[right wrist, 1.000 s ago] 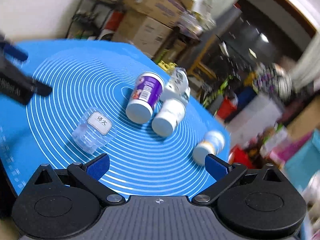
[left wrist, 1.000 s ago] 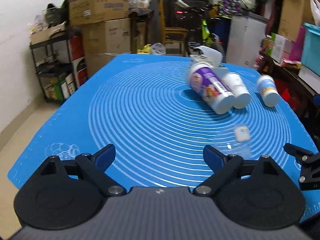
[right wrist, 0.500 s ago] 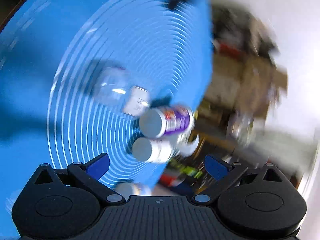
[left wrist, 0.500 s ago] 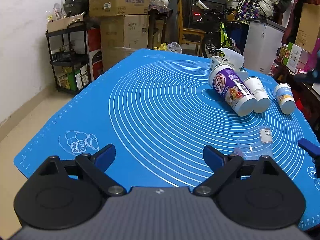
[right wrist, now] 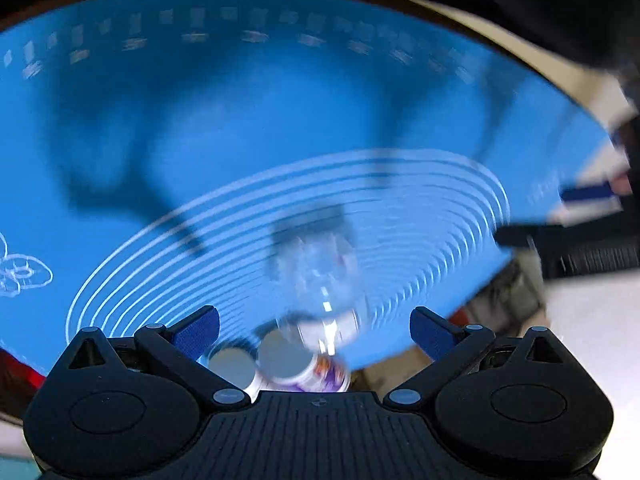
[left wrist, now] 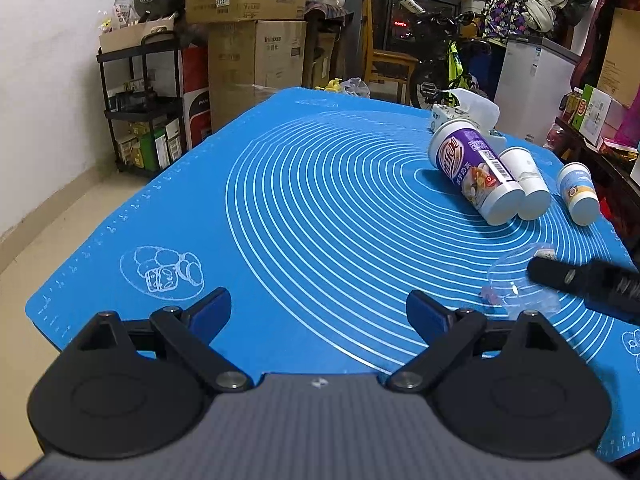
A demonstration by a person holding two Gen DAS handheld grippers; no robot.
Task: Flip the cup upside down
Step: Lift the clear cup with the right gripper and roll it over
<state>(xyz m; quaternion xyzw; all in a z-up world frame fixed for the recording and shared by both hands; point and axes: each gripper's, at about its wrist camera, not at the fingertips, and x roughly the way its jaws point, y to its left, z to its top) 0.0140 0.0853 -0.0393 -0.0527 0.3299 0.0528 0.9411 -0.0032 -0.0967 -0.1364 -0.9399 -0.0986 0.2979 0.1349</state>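
A clear plastic cup with a white label lies on the blue mat at the right. It shows blurred in the right wrist view, straight ahead between the fingers. My right gripper is open, rolled upside down over the cup, not touching it. One of its black fingers reaches in from the right, in front of the cup, in the left wrist view. My left gripper is open and empty near the mat's front edge, left of the cup.
A purple-labelled cup, a white cup and a small white cup lie on their sides behind the clear cup. A crumpled white wrapper lies further back. Boxes and shelves stand beyond the table.
My right gripper has rolled over to upside down and come in over the clear cup. My left gripper has drawn back and turned left. The cup has not moved.
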